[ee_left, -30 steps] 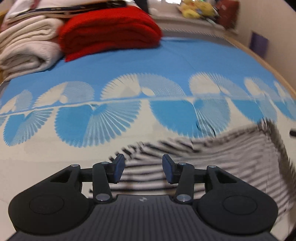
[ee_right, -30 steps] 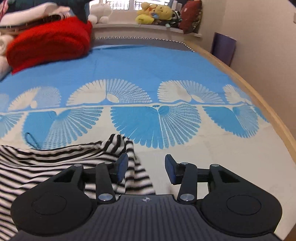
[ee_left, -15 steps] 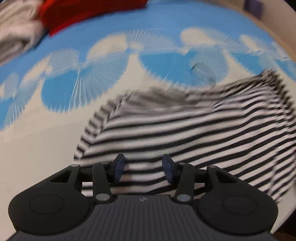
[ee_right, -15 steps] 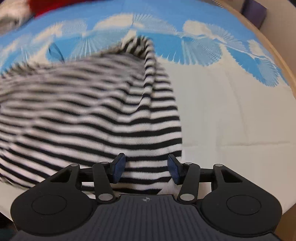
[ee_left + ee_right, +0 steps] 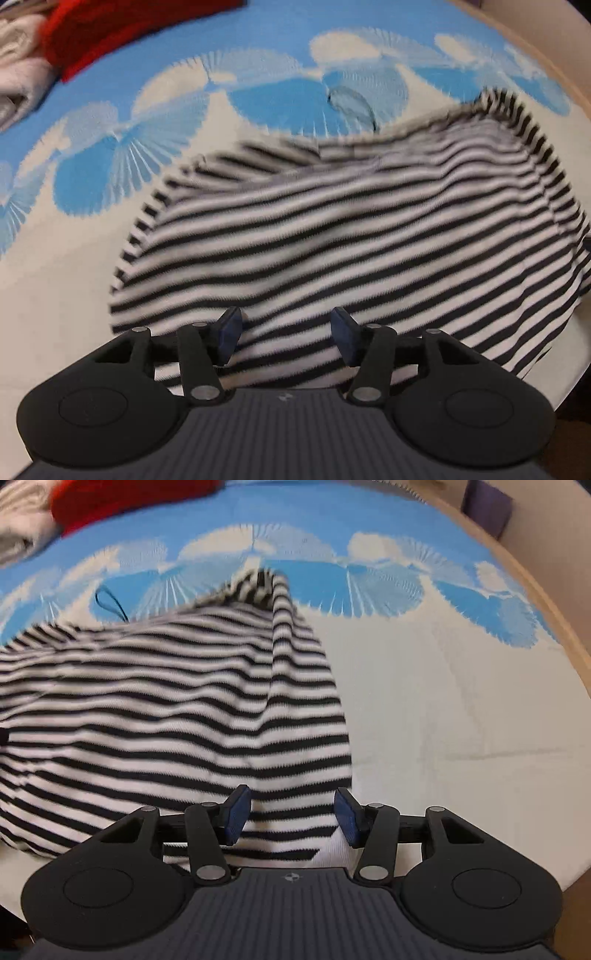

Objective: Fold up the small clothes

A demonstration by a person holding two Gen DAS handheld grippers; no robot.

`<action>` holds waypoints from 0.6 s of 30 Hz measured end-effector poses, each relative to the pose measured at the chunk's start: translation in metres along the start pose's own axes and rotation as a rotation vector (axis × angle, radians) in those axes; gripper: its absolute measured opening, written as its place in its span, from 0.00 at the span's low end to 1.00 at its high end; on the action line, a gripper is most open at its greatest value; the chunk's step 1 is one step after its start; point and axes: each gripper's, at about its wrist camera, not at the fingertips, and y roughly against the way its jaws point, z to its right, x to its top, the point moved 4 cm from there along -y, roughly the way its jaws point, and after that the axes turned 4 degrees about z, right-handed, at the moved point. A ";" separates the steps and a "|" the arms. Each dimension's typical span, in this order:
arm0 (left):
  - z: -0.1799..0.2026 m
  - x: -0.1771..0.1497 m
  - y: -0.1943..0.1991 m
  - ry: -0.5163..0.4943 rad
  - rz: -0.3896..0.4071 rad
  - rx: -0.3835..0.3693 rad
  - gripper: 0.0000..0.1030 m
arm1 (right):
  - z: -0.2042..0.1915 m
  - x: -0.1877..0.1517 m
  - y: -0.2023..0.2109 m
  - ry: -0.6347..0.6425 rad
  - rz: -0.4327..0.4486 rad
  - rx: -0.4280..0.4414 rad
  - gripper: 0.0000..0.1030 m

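A black-and-white striped garment (image 5: 351, 229) lies spread and slightly rumpled on the blue-and-cream bedspread (image 5: 55, 295). My left gripper (image 5: 286, 338) hangs over its near edge towards the left side. Its jaws are opening, striped cloth shows in the gap, and the pads (image 5: 229, 332) stand clear of it. In the right wrist view the same garment (image 5: 166, 701) fills the left half. My right gripper (image 5: 293, 818) is over its near right corner, open, with the hem showing between the blue pads (image 5: 347, 819), which do not press on it.
A folded red blanket (image 5: 129, 26) and pale folded towels (image 5: 18, 74) sit at the far left of the bed. A thin dark loop (image 5: 110, 602) lies just beyond the garment. The wooden bed edge (image 5: 554, 627) curves along the right, with bare cream bedspread (image 5: 461, 701) beside the garment.
Both grippers tipped downward and came in over the striped garment, which now fills much of each view. The left jaws stand a little wider than before.
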 end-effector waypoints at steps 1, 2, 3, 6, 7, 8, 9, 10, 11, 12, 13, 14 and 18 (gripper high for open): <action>0.000 0.001 0.003 0.010 0.006 -0.007 0.57 | 0.002 -0.001 -0.002 0.003 -0.007 -0.008 0.51; -0.002 -0.002 0.005 0.024 0.002 -0.014 0.57 | 0.003 -0.006 -0.008 0.013 -0.036 -0.028 0.51; -0.004 -0.001 0.002 0.033 -0.010 -0.016 0.57 | 0.007 -0.010 -0.016 0.022 -0.074 -0.051 0.51; -0.007 -0.015 -0.016 0.023 -0.092 0.012 0.58 | 0.015 -0.025 -0.035 -0.005 -0.168 -0.063 0.56; -0.006 -0.019 -0.020 0.014 -0.096 0.020 0.59 | 0.017 -0.022 -0.033 -0.025 -0.164 -0.059 0.56; -0.005 -0.021 -0.015 0.013 -0.088 0.027 0.60 | 0.017 -0.019 -0.030 -0.025 -0.153 -0.057 0.56; -0.004 -0.019 -0.011 0.010 -0.079 0.042 0.60 | 0.016 -0.016 -0.024 -0.016 -0.129 -0.059 0.56; -0.003 -0.019 -0.006 0.009 -0.066 0.063 0.60 | 0.016 -0.012 -0.017 -0.005 -0.103 -0.065 0.56; -0.002 -0.018 0.000 0.009 -0.048 0.090 0.60 | 0.014 -0.007 -0.007 0.009 -0.063 -0.075 0.56; -0.002 -0.016 0.010 0.008 -0.022 0.117 0.60 | 0.013 -0.003 0.002 0.019 -0.023 -0.079 0.56; -0.002 -0.014 0.022 0.015 0.013 0.140 0.60 | 0.010 0.003 0.017 0.026 0.036 -0.077 0.56; -0.003 -0.012 0.033 0.028 0.043 0.148 0.60 | 0.008 0.008 0.031 0.026 0.086 -0.066 0.56; -0.004 -0.009 0.091 0.089 0.218 0.164 0.60 | 0.001 0.016 0.083 0.003 0.255 0.004 0.59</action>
